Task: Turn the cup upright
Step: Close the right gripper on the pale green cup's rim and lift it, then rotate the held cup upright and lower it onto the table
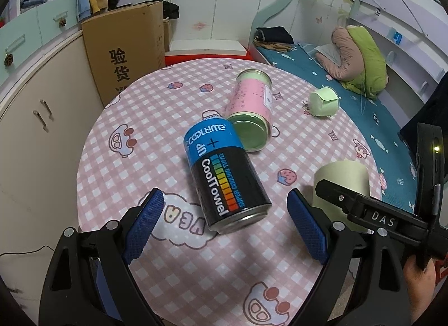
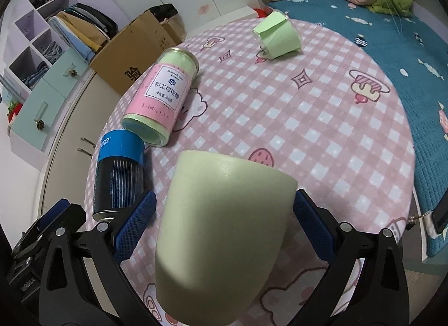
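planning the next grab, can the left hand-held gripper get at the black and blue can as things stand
Probably yes. The left hand-held gripper is open, and the black and blue can lies on its side right ahead between the fingers with nothing in front. The pink can touches only its far end.

My left hand-held gripper (image 1: pixel 225 214) gapes around the black can (image 1: pixel 226 177); right one (image 1: pixel 350 208) seemingly beside cup (image 1: pixel 343 183).

Round table (image 1: pixel 106 163) with pink check cloth carries black can (image 1: pixel 226 177), pink can (image 1: pixel 252 107), both lying, paper cup (image 1: pixel 324 101), and green cup (image 2: pixel 224 230).
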